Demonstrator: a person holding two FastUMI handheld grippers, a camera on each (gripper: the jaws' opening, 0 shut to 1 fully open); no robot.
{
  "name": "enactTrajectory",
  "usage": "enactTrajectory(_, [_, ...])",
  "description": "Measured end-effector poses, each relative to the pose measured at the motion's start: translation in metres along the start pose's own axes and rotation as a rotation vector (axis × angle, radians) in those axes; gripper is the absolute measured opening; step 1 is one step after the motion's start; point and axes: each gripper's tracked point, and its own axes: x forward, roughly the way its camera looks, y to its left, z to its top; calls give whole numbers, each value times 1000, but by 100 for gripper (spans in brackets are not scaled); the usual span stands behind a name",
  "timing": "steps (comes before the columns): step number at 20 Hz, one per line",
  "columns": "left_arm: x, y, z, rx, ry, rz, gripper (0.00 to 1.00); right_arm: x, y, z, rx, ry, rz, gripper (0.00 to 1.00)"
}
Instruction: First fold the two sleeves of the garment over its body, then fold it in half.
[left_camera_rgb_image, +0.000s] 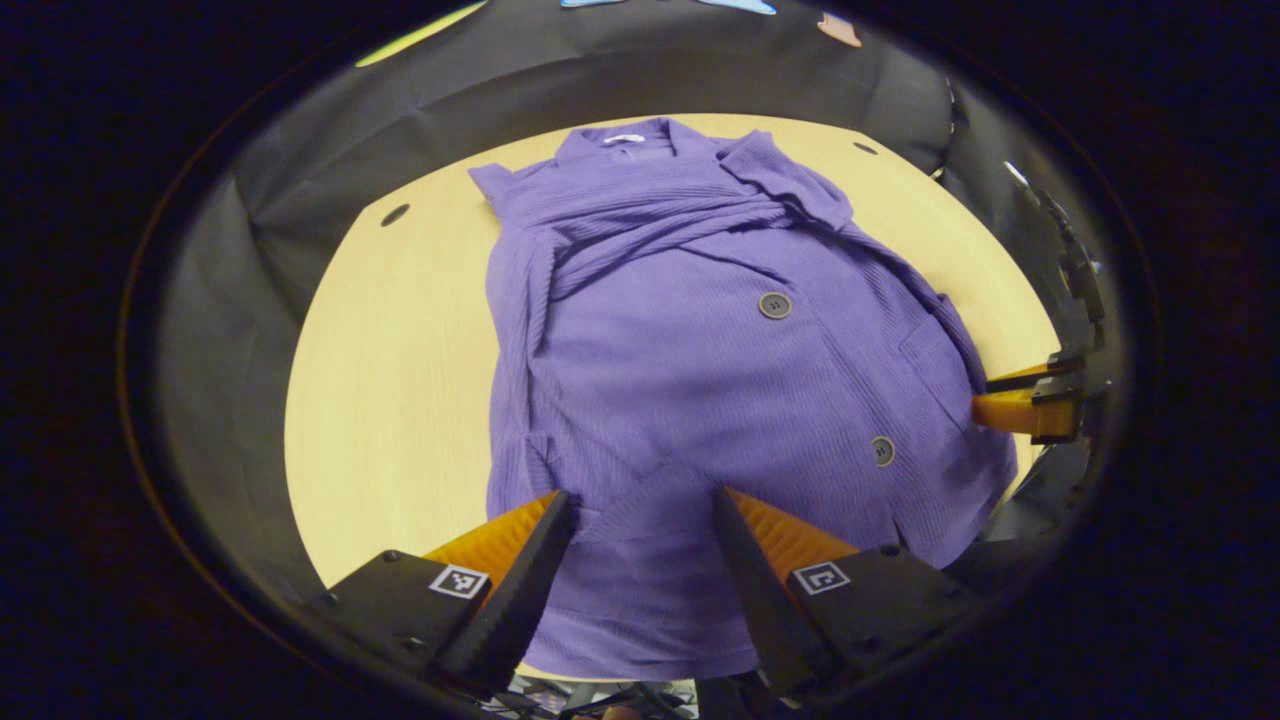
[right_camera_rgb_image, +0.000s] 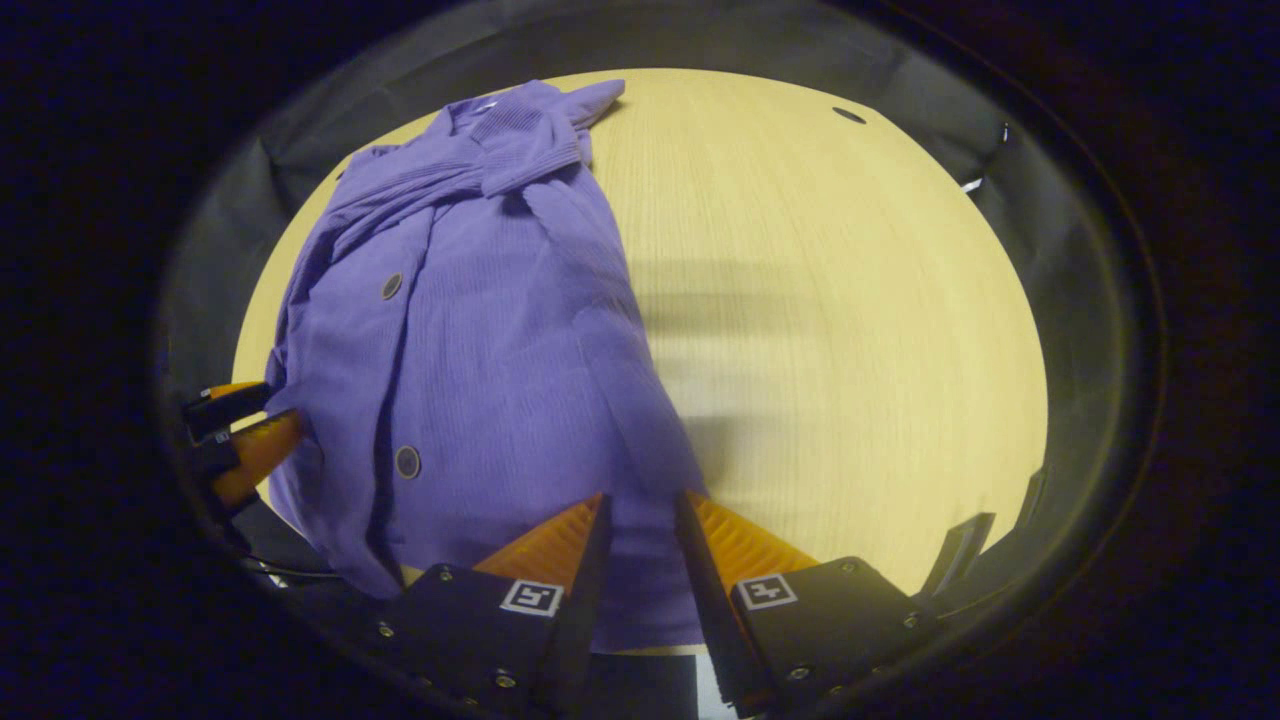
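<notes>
I am holding both grippers at the near hem of the garment (left_camera_rgb_image: 700, 340), whose long axis is running away toward the collar on the table (left_camera_rgb_image: 390, 400). Left gripper (left_camera_rgb_image: 640, 500) and right gripper (right_camera_rgb_image: 640, 505) are each straddling hem cloth, jaws parted.

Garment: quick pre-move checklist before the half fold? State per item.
1. Sleeves folded over the body: ok. Both lie across the chest of the purple garment, just below the collar.
2. Left gripper at the hem: ok. Its fingers straddle a raised ridge of hem fabric, jaws apart.
3. Right gripper at the hem: ok. Fingers either side of the hem's right part, a narrower gap.
4. Fabric actually pinched by either gripper: cannot tell.
5. Garment flat: not ok. Wrinkles bunch around the crossed sleeves.
6. Table beside the garment free: ok.
</notes>
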Motion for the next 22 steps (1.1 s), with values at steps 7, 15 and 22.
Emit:
enactTrajectory(7, [-9,-3,-47,-74,90,-21,95,-1,0,2,-21,23,-23,49])
enactTrajectory(15, [2,23,-71,-202,139,-3,100,-1,0,9,-23,43,-31,48])
enactTrajectory(22, [5,19,-64,-197,172,-8,73,0,-4,13,-26,29,-39,44])
